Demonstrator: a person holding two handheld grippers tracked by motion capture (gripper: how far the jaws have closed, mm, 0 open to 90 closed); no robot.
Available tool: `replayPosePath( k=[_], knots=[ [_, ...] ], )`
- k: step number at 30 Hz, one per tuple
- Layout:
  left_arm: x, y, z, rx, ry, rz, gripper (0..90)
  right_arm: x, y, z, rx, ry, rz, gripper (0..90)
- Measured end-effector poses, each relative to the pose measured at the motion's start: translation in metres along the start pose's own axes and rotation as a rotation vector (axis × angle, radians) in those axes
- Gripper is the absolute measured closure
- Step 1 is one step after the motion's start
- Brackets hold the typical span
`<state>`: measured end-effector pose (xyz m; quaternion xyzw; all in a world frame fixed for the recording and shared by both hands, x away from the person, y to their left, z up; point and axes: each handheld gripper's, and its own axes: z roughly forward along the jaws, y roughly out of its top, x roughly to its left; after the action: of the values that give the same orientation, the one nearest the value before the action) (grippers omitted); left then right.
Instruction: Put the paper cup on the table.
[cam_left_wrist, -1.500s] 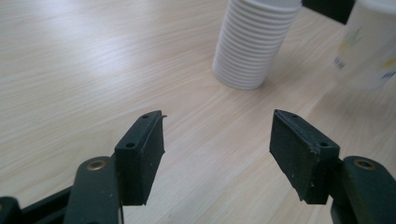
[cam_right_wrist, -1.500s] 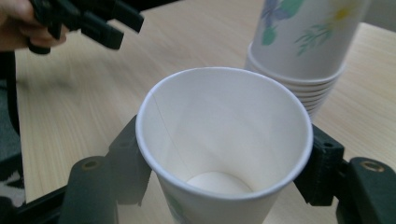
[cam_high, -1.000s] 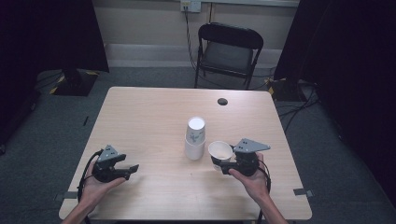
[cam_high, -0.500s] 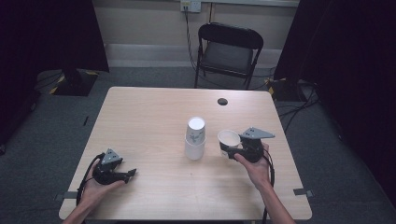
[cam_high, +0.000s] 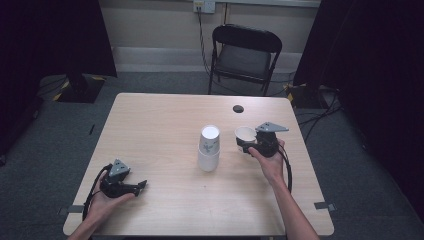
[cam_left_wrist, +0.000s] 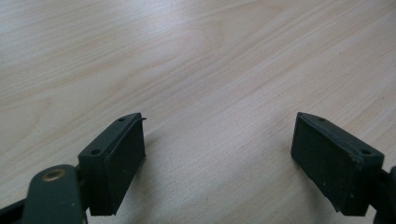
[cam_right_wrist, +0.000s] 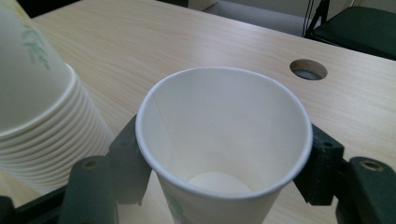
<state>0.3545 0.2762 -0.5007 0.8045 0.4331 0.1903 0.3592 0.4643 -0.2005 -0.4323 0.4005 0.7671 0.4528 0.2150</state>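
**White paper cup clamped in the right jaws, left jaws wide over bare wood**

Seen from the high view, the right gripper (cam_high: 251, 142) is held out on an extended forearm over the right half of the table (cam_high: 150, 125), its jaws pointing toward the stack of cups (cam_high: 208, 148) and gripping a single paper cup (cam_high: 245, 134) whose open mouth tilts up and away. The stack stands upside down just beside those jaws. The left gripper (cam_high: 135, 186) lies cradled in an upturned hand near the table's near-left corner, its jaws pointing along the tabletop toward the middle, well apart from the cups.

Looking along the left gripper (cam_left_wrist: 217, 158), its jaws stand wide apart, having just been opening, with bare wood grain between and ahead of them.

Looking along the right gripper (cam_right_wrist: 224, 163), both pads press the sides of the paper cup (cam_right_wrist: 224, 135), which sits between them with its mouth toward the camera. The stack of cups (cam_right_wrist: 35, 112) rises just beyond the left-hand jaw, and a round hole (cam_right_wrist: 308, 69) in the table lies ahead past the other.
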Motion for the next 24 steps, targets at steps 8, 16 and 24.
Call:
replayPosePath(
  k=[8, 16, 24],
  knots=[
    [0.0, 0.0, 0.001, 0.004, -0.002, 0.007, 14.5, -0.004, -0.005, 0.021, 0.025, -0.009, 0.021, 32.2],
    [0.0, 0.001, 0.001, 0.007, 0.001, 0.003, 12.8, -0.003, -0.014, 0.034, 0.044, -0.023, 0.01, 31.7],
    [0.001, 0.001, 0.002, 0.01, -0.004, -0.003, 11.0, 0.001, -0.024, 0.026, 0.041, -0.027, 0.01, 29.6]
  ],
)
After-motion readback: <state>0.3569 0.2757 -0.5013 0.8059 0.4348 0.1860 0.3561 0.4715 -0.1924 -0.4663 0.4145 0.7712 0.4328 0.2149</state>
